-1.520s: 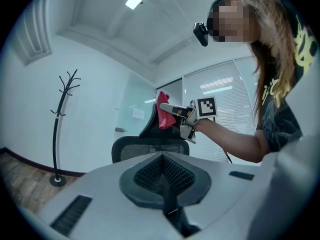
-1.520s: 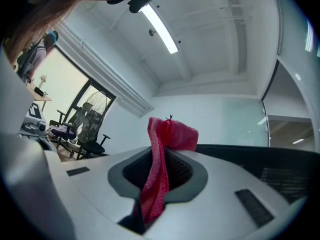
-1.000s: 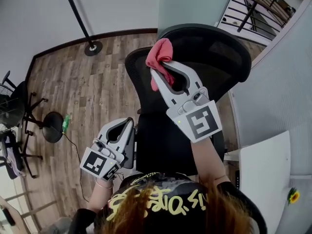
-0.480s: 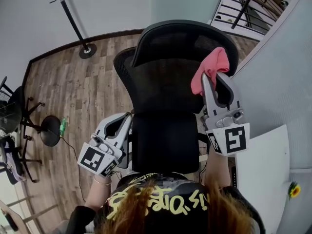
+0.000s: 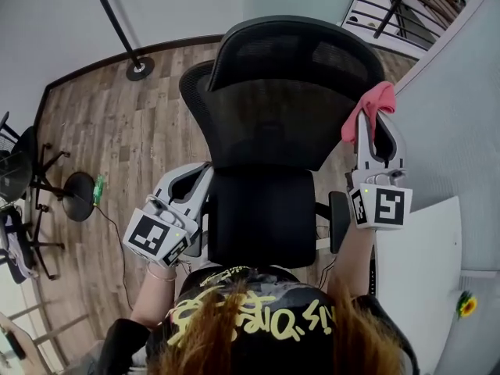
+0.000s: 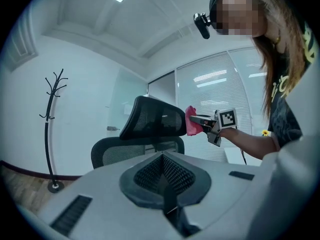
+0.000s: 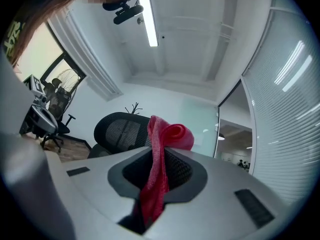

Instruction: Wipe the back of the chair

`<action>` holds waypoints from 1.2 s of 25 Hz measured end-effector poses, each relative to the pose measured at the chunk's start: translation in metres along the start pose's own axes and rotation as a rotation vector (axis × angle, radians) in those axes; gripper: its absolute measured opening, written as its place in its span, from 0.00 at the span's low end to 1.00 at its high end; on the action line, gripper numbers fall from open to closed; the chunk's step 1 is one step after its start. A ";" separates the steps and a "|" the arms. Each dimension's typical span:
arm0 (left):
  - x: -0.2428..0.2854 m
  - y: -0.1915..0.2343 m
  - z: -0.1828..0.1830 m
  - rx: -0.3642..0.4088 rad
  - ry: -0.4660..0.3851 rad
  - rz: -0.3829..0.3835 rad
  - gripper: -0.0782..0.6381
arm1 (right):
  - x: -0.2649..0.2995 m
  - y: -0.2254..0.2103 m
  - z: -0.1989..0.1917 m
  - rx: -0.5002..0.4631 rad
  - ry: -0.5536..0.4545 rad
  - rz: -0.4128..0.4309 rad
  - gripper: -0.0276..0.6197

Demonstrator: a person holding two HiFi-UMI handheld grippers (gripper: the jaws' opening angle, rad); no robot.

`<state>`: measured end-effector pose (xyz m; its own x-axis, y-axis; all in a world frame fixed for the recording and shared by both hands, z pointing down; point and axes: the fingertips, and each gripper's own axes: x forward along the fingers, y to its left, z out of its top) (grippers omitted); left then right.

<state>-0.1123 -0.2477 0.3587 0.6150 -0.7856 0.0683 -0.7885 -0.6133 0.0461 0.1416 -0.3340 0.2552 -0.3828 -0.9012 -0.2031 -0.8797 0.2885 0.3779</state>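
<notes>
A black mesh office chair stands in front of me, its back towards me and its headrest at the top. My right gripper is shut on a pink cloth, at the right edge of the chair back just below the headrest. In the right gripper view the cloth hangs down between the jaws. In the left gripper view the cloth is beside the headrest. My left gripper is shut and holds nothing, low at the left side of the chair back.
A coat stand rises at the far left on the wood floor. Another chair and a round base stand at the left edge. A white desk lies close on my right, beside a glass wall.
The right gripper has swept the pink cloth from the upper left of the chair back across to its right edge. The left gripper has stayed by the chair's left side.
</notes>
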 end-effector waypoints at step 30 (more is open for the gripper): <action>-0.001 0.014 -0.029 -0.067 0.088 0.012 0.09 | 0.035 0.020 -0.013 -0.022 0.004 0.000 0.13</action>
<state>-0.1238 -0.2533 0.3881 0.6051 -0.7806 0.1566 -0.7961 -0.5948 0.1114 0.1143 -0.3644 0.2677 -0.3816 -0.9026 -0.1994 -0.8733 0.2814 0.3977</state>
